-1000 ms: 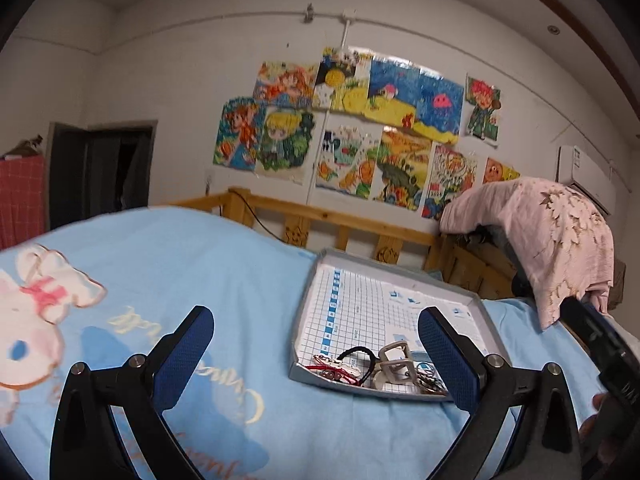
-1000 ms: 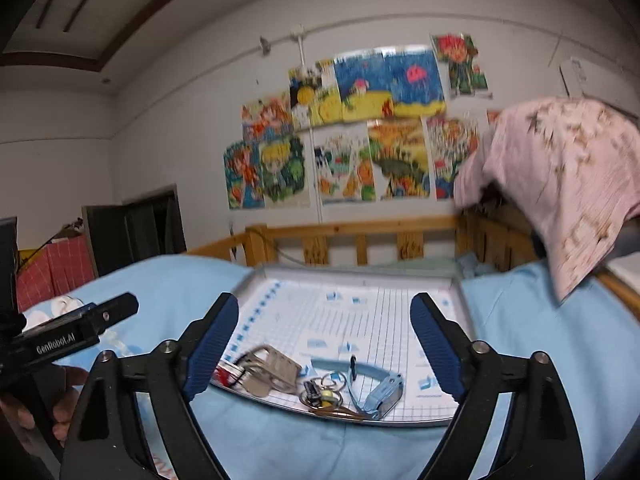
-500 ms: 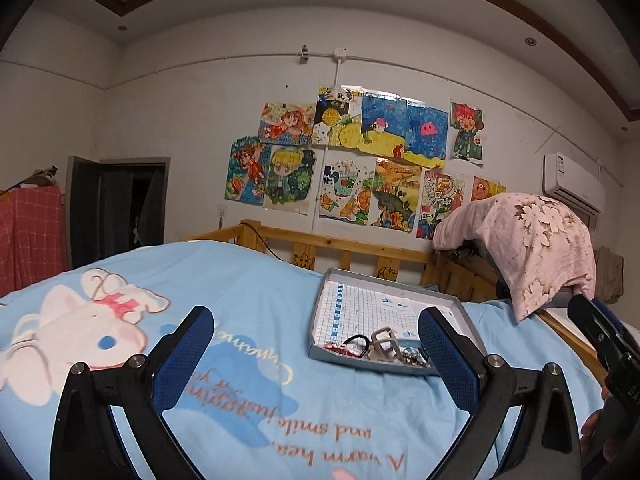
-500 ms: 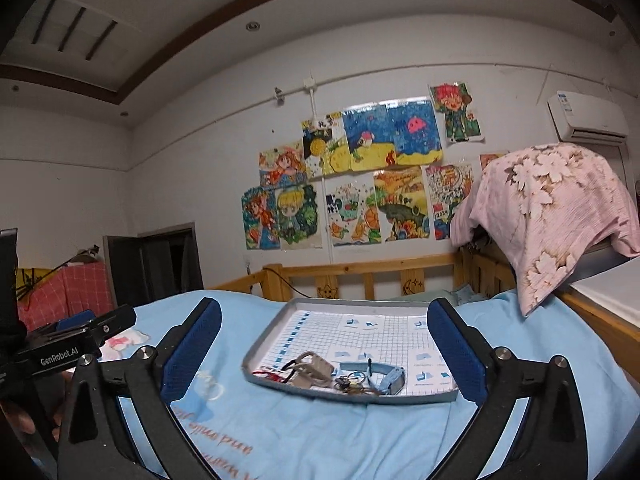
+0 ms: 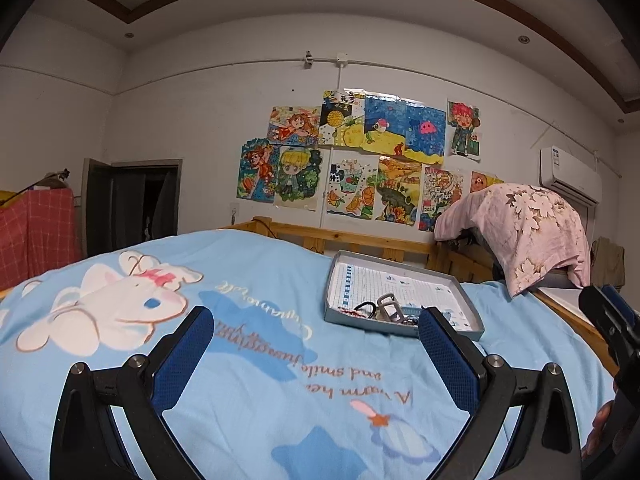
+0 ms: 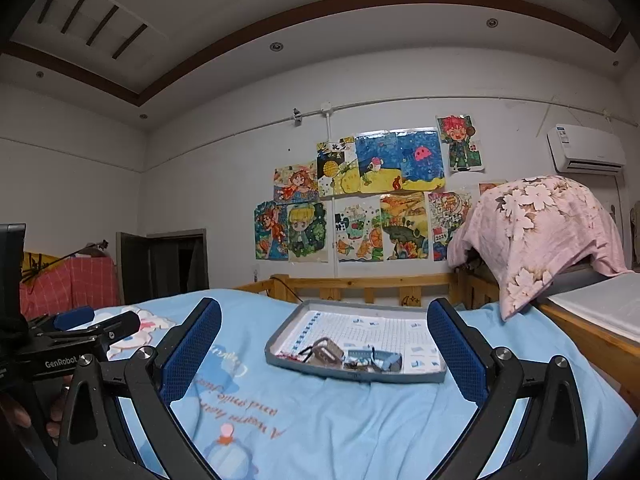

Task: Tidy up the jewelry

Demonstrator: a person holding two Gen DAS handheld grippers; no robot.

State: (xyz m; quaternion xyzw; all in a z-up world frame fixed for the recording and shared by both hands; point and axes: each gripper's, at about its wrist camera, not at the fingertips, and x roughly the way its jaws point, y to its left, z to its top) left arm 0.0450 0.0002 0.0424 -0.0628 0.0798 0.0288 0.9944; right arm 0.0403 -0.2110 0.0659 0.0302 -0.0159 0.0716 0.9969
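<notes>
Left gripper [image 5: 316,344] is held nearly level above the blue bedspread [image 5: 260,360], jaws wide apart with nothing between them. Right gripper [image 6: 324,344] is likewise held level, jaws spread to full width and empty; it is aimed straight at the tray [image 6: 416,378], from which both are kept well apart. The shallow grey tray is laid flat on the bedspread near the wooden bed rail [image 6: 360,280], long axis running crosswise in the right view. Jewelry [image 6: 340,356] is heaped against the tray's near edge; a blue strap [image 6: 376,355] is seen lying crosswise
</notes>
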